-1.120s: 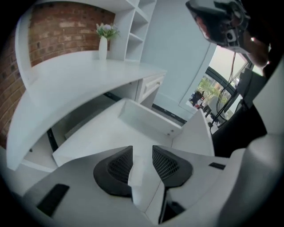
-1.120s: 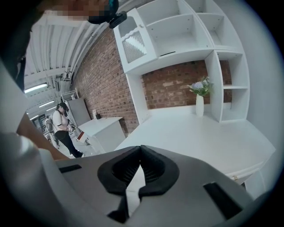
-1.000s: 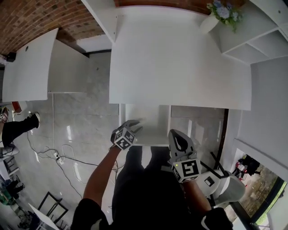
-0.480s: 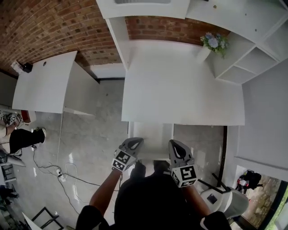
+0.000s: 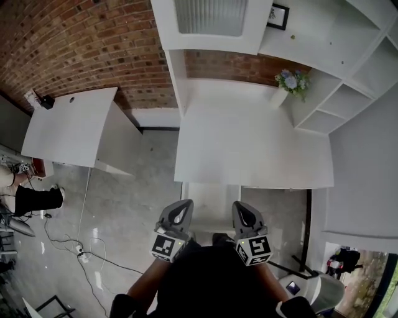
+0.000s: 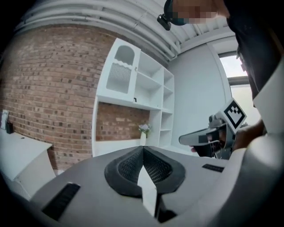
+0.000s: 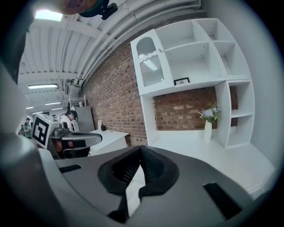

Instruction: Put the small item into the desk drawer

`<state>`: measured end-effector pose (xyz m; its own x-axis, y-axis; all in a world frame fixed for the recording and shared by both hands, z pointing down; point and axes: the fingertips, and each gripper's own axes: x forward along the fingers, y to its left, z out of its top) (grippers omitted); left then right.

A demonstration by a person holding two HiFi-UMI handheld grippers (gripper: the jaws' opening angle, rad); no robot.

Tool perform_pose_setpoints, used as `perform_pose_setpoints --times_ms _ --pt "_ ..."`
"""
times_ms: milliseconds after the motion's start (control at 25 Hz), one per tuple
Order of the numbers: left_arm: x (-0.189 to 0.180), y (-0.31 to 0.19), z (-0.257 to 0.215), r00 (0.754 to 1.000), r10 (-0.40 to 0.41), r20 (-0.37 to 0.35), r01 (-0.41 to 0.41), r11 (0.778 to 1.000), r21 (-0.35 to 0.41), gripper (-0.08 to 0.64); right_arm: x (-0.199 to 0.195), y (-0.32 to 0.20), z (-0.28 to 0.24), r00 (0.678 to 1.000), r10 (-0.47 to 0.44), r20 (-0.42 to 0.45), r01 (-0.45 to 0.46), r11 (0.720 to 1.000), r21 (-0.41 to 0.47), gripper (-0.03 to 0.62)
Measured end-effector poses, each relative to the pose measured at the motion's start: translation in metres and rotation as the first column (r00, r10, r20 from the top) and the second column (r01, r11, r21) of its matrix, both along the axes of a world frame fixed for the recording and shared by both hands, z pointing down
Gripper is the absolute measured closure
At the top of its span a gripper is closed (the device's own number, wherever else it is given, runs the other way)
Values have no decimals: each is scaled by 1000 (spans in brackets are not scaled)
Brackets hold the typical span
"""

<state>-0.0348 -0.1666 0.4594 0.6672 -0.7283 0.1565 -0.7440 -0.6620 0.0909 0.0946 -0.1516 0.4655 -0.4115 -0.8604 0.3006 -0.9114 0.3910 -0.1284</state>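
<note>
I'm seeing the desk [image 5: 249, 143] standing against the brick wall [image 5: 81, 43], a vase [image 5: 278, 96] sitting on its far right corner beside the shelves [image 5: 348, 81], and a second desk [image 5: 68, 127] standing off left. The left gripper [image 5: 181, 205] and right gripper [image 5: 240, 206] are hanging side by side before the drawer [image 5: 211, 195].

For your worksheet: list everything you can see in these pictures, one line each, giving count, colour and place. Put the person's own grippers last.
desk: one, white, centre, against the wall
brick wall: one, red-brown, behind both desks
drawer unit: one, white, under the desk's near edge
shelf unit: one, white, above and right of the desk
picture frame: one, black, on an upper shelf
vase of flowers: one, white vase, bluish flowers, desk's far right corner
second desk: one, white, left
cables: several, dark, floor at left
person: one, dark clothing, far left edge
left gripper: one, grey, shut, empty
right gripper: one, grey, shut, empty
</note>
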Motion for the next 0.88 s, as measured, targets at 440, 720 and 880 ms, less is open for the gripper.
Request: perform_pose_setpoints --times_ms 440,720,880 --pt "-12 25 -58 991 -95 -94 102 993 64 535 -18 9 -23 1000 -25 13 24 999 43 579" --pt "-7 33 -60 992 -80 -96 88 993 76 535 -23 20 -27 999 -45 23 44 998 51 580" --pt "-5 36 -60 992 -79 -101 87 994 73 535 -22 24 -28 998 -50 24 49 997 53 580"
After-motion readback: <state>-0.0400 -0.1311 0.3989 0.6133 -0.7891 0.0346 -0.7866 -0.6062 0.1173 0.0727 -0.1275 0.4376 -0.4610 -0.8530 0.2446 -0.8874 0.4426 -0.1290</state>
